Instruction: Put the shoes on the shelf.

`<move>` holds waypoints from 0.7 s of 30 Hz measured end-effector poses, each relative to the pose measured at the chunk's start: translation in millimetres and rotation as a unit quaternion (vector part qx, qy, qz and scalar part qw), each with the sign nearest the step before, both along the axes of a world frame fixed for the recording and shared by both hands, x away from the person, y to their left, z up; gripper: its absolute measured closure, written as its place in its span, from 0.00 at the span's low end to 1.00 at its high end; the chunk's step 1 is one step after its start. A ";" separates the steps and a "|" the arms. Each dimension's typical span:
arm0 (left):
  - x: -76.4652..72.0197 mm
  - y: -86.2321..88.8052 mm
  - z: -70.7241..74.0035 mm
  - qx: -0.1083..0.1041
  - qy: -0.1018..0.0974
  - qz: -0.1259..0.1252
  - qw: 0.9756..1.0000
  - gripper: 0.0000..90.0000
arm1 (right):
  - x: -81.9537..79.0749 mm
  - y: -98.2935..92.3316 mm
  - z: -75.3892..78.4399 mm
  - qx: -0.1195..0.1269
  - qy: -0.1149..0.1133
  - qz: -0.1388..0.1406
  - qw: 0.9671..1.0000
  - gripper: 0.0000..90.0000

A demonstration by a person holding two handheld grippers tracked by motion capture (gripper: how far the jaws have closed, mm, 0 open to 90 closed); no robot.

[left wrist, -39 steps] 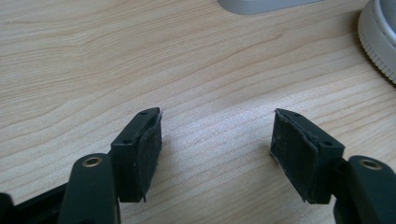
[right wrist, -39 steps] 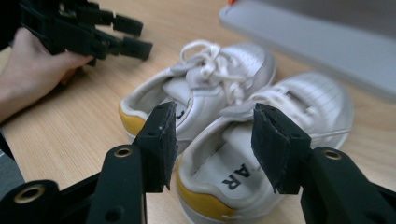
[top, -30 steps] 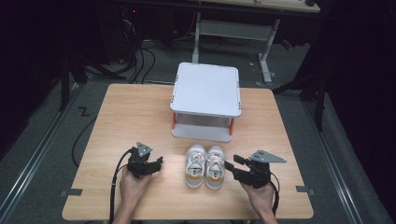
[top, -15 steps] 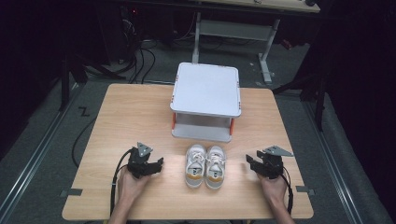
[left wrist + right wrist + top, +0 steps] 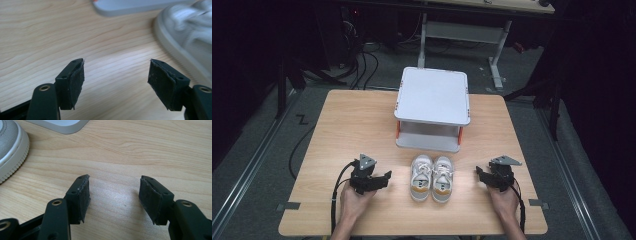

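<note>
**Ana:** On the wooden table, where are the shoes?

**Ben:** A pair of small white shoes sits near the front edge, just before a white two-tier stand.

**Ana:** And the grippers?

**Ben:** Left gripper rests left of them, jaws wide, nothing between. Right gripper lies to their right; its jaws have just been opening, apparently empty too.

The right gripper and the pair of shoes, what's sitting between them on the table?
Nothing: in the high view, bare wooden table separates the right gripper from the shoes; its jaws stand open and empty.
</note>
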State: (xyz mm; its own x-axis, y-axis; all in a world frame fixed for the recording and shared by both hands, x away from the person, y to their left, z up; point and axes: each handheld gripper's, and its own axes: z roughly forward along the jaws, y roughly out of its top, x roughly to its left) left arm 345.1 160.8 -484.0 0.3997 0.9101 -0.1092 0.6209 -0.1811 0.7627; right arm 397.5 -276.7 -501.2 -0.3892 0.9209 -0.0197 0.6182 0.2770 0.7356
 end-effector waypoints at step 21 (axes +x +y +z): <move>-36.9 -107.9 54.4 0.013 0.009 -0.098 0.995 0.42 | 0.3 -0.6 -0.1 0.003 0.001 0.000 1.000 0.44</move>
State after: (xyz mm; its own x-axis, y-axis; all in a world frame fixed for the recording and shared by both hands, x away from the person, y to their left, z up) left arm 308.2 52.9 -429.6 0.5681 0.8173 -0.0967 0.5859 -0.3192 0.7449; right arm 397.9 -277.4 -501.2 -0.3894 0.9210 -0.0140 0.6201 0.2733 0.7354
